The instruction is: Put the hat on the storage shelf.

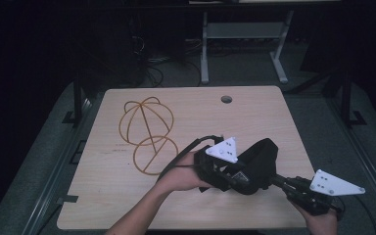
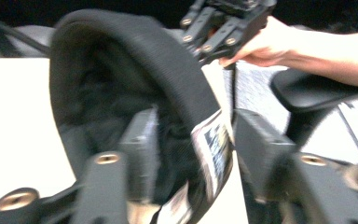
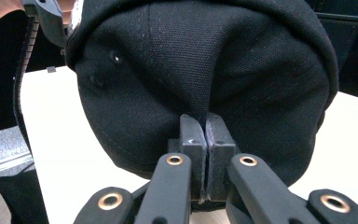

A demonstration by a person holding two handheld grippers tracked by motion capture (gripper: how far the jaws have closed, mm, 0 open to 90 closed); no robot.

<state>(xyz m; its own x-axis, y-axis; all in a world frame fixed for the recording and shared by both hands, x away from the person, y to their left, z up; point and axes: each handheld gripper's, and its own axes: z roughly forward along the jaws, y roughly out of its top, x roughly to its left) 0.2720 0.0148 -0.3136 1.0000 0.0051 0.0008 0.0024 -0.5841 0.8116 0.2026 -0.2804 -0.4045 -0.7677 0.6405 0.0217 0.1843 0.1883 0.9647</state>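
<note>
A black cap hangs just above the wooden table, between my two grippers. In the right gripper view, my right gripper is shut on a pinched fold of the cap's crown. It reaches in from the lower right. My left gripper comes from the left, and its jaws stand apart around the cap's rim. In the left gripper view, the rim band with a white label lies between the pads. A gap shows beside the right pad, so my left gripper is open.
A golden wire frame of rings and arcs lies flat on the table's left half. A round cable hole sits near the far edge. Desk legs and cables stand on the dark floor beyond the table.
</note>
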